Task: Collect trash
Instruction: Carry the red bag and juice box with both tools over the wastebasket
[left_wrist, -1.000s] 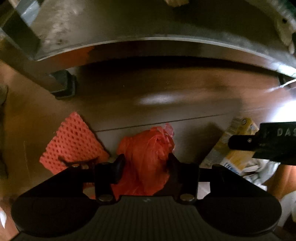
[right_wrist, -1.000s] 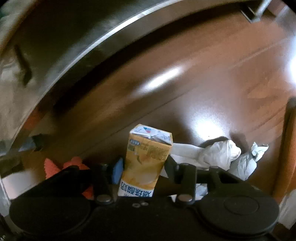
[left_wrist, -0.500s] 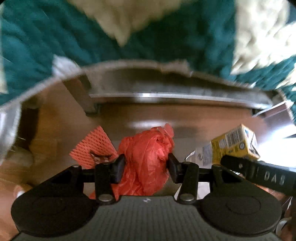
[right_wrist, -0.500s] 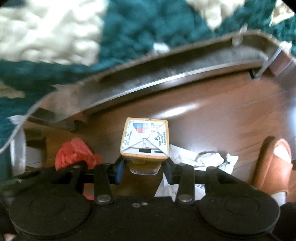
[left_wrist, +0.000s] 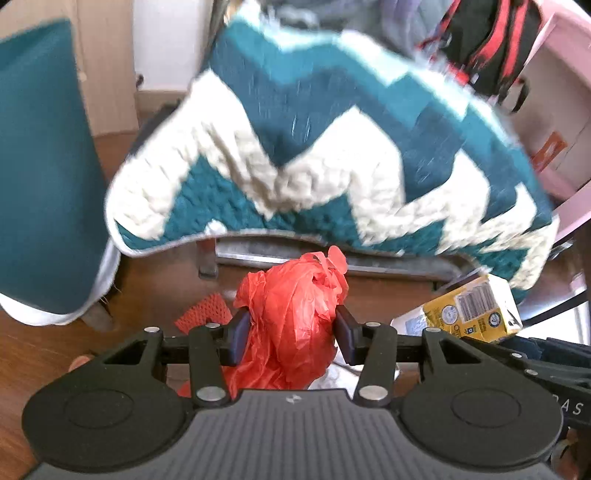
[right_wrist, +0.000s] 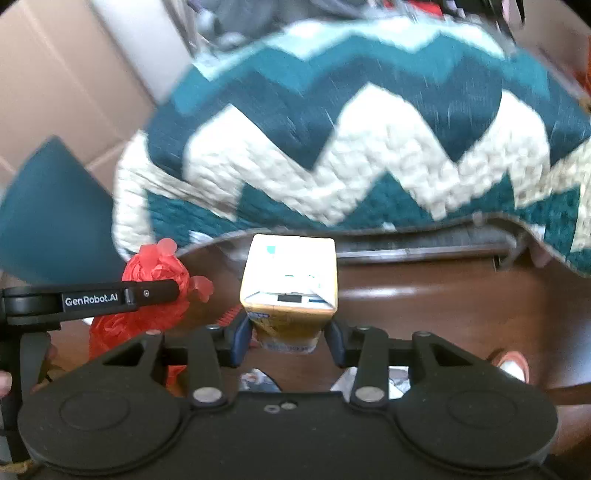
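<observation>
My left gripper (left_wrist: 291, 338) is shut on a crumpled red plastic bag (left_wrist: 291, 314) and holds it above the wooden floor. My right gripper (right_wrist: 290, 339) is shut on a yellow drink carton (right_wrist: 290, 291), held with its folded end toward the camera. The carton also shows at the right of the left wrist view (left_wrist: 469, 314). The red bag and the left gripper's finger show at the left of the right wrist view (right_wrist: 155, 291). A red foam net (left_wrist: 205, 312) lies on the floor below the bag. White crumpled paper (right_wrist: 369, 382) lies on the floor under the right gripper.
A teal and cream zigzag blanket (left_wrist: 332, 155) hangs over a seat with a metal frame (left_wrist: 280, 254) straight ahead. A teal cushion (left_wrist: 40, 177) is at the left. A sandalled foot (right_wrist: 511, 367) is at the right. A black and red bag (left_wrist: 480, 44) is behind.
Both grippers have risen from the floor with the red bag and the carton. The view has swung up from under the seat to the blanket. The carton has tilted end-on.
</observation>
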